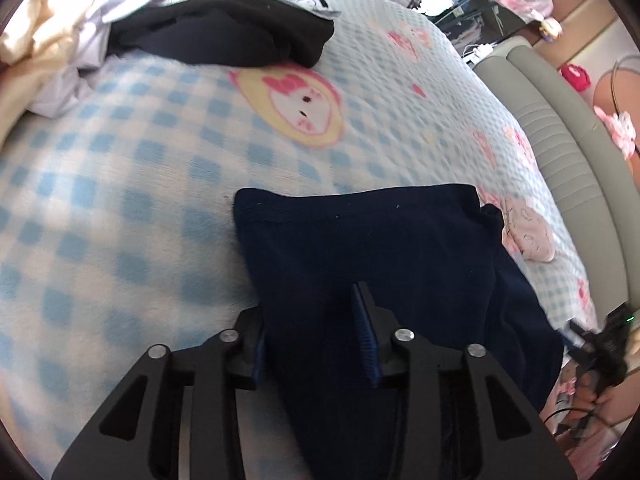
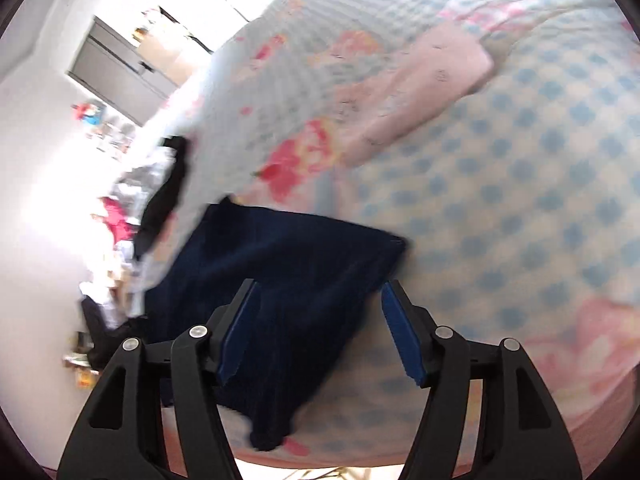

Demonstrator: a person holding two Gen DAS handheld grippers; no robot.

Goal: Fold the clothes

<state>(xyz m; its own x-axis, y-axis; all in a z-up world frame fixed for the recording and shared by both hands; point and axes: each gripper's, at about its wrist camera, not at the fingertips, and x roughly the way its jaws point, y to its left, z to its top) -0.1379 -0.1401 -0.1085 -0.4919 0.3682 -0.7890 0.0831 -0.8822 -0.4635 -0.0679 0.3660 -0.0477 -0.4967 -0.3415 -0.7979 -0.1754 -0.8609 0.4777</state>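
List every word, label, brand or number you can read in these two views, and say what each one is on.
None can be read.
Blue checked blanket: cartoon prints only, no lettering.
Navy garment: plain, no label showing.
Pink folded cloth: faint marks, too blurred to read.
Shelves in the background: items too small and blurred.

Blue-checked bedspread [image 1: 120, 184], grey padded bed frame [image 1: 560, 128], white wall [image 2: 36, 160], bright daylight

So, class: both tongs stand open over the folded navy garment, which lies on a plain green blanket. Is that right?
Not quite. The blanket is blue-and-white checked with pink cartoon prints, as the left wrist view shows. The rest holds: the left tongs and right tongs stand open over the navy garment.
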